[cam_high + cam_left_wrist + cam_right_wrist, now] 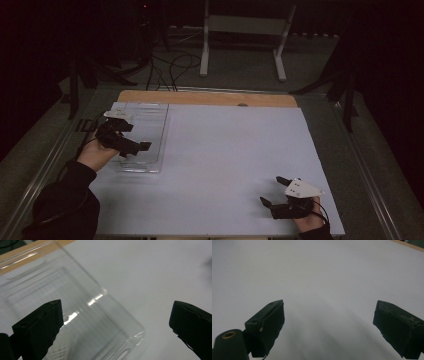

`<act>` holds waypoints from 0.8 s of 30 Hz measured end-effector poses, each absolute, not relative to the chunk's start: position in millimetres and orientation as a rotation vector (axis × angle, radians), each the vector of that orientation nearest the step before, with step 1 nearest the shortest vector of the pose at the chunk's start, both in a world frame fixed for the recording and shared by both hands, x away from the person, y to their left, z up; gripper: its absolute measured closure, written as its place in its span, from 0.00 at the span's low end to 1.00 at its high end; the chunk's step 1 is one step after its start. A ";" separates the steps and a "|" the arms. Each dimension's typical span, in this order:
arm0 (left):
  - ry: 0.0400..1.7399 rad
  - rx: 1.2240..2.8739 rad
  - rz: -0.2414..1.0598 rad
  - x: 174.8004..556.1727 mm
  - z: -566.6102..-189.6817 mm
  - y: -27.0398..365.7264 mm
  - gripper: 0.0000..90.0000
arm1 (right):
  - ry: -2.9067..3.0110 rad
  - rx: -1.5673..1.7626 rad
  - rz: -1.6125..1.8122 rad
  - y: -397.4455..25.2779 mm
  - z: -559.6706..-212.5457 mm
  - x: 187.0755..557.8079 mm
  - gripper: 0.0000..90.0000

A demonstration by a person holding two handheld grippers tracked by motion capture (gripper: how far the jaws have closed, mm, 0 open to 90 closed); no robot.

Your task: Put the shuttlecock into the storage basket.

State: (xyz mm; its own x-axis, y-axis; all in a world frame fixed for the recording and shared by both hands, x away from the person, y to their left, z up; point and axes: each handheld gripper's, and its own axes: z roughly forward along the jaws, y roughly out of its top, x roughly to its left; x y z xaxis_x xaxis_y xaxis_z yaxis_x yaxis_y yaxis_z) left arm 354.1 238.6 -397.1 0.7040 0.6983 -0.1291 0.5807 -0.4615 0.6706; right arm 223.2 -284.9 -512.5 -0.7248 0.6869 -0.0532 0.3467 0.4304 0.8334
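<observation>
Nearest the person, the right gripper (274,191) sits low over the white table (225,150), its jaws spread wide with nothing between them. In the right gripper view the right gripper (328,322) looks along bare tabletop (317,277) that lies ahead of both jaws.

Farther off, the left gripper (134,148) hangs over a clear plastic tray (150,122), its jaws also spread and pinching nothing. In the left gripper view the left gripper (116,320) has the clear plastic tray (75,302) under and ahead of one jaw; the tray's rounded corner reaches into the gap between the jaws, while the other jaw stands over bare tabletop. Whether the jaws touch the tray cannot be told.

Beyond the tray runs the table's wooden edge (210,98).
</observation>
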 end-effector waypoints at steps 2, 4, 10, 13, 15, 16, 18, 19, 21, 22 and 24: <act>0.946 2.205 0.211 352.5 -395.9 233.7 0.00 | 2.305 0.880 1.204 -284.8 -512.6 223.2 0.11; 0.926 2.220 0.198 351.3 -395.1 228.7 0.00 | 2.304 0.879 1.202 -284.7 -512.7 223.1 0.11; 0.875 2.251 0.187 348.2 -393.3 216.0 0.00 | 2.301 0.877 1.203 -284.8 -512.0 222.7 0.11; 0.840 2.241 0.176 346.3 -393.1 209.8 0.00 | 2.301 0.879 1.205 -284.9 -512.2 222.8 0.11; 0.822 2.251 0.164 345.5 -394.1 205.8 0.00 | 2.302 0.878 1.205 -285.0 -512.2 222.8 0.11; 0.822 2.251 0.164 345.5 -394.1 205.8 0.00 | 2.302 0.878 1.205 -285.0 -512.2 222.8 0.11; 0.811 2.261 0.168 344.5 -394.9 202.5 0.00 | 2.301 0.875 1.205 -285.1 -512.0 222.8 0.11; 0.791 2.256 0.169 342.7 -395.1 198.9 0.00 | 2.300 0.876 1.207 -285.3 -512.0 222.8 0.11; 0.777 2.253 0.163 340.9 -395.3 194.6 0.00 | 2.303 0.879 1.205 -285.1 -512.3 222.8 0.11; 0.777 2.253 0.163 340.9 -395.3 194.6 0.00 | 2.303 0.879 1.205 -285.1 -512.3 222.8 0.11; 0.742 2.257 0.161 337.8 -395.7 187.4 0.00 | 2.303 0.877 1.204 -284.7 -512.3 222.8 0.11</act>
State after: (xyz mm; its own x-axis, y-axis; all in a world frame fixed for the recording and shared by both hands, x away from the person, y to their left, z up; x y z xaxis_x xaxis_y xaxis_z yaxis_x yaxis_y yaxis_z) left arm 337.8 187.4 -395.7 0.8246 0.5561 -0.1040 0.4627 -0.5570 0.6897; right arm 222.8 -284.7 -512.3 -0.7253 0.6861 -0.0566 0.3453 0.4336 0.8323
